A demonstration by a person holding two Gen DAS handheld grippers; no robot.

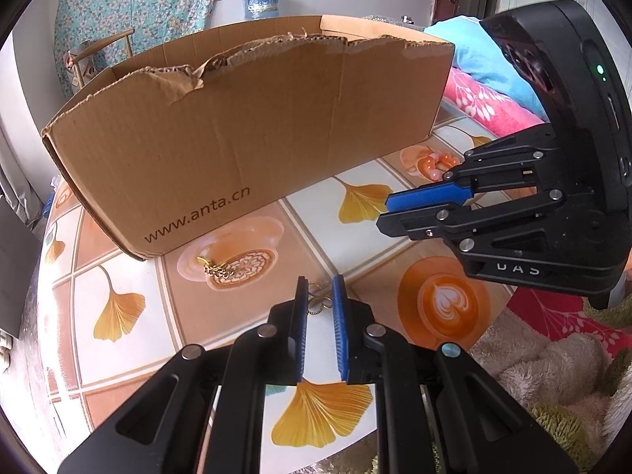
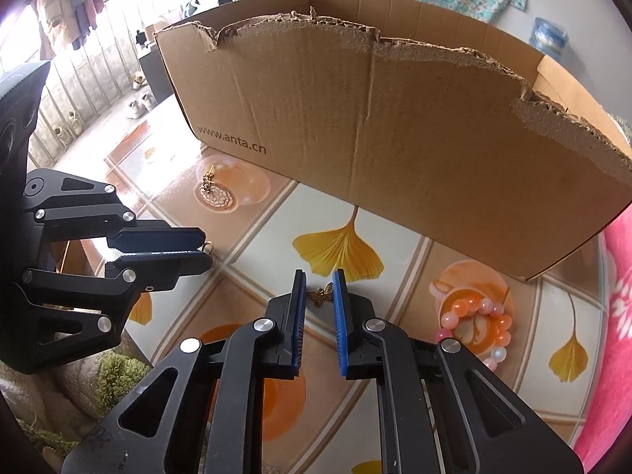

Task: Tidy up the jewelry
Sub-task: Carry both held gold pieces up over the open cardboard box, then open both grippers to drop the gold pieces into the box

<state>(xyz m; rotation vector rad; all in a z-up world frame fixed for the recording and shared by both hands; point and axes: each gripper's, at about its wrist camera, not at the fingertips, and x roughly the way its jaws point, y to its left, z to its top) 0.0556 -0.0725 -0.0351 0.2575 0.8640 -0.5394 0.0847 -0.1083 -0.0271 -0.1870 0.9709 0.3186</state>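
My left gripper (image 1: 320, 296) is shut on a thin bronze chain (image 1: 319, 301) that shows between its blue pads just above the table; in the right wrist view a loop of that chain (image 2: 207, 245) sticks out past the left gripper (image 2: 203, 252). A small bronze butterfly pendant (image 2: 322, 295) fills the narrow gap of my right gripper (image 2: 319, 286), its wings against both pads. In the left wrist view the right gripper (image 1: 382, 211) reaches in from the right and the pendant is hidden. An orange and pink bead bracelet (image 2: 480, 322) and a gold earring (image 2: 208, 180) lie loose on the table.
A large torn cardboard box (image 1: 245, 134) printed www.anta.cn stands open-topped right behind both grippers. The tablecloth (image 1: 118, 355) has ginkgo leaves and coffee cups printed on it. Pink and blue fabric (image 1: 489, 106) lies at the right, and a fluffy rug (image 1: 553, 375) below the table edge.
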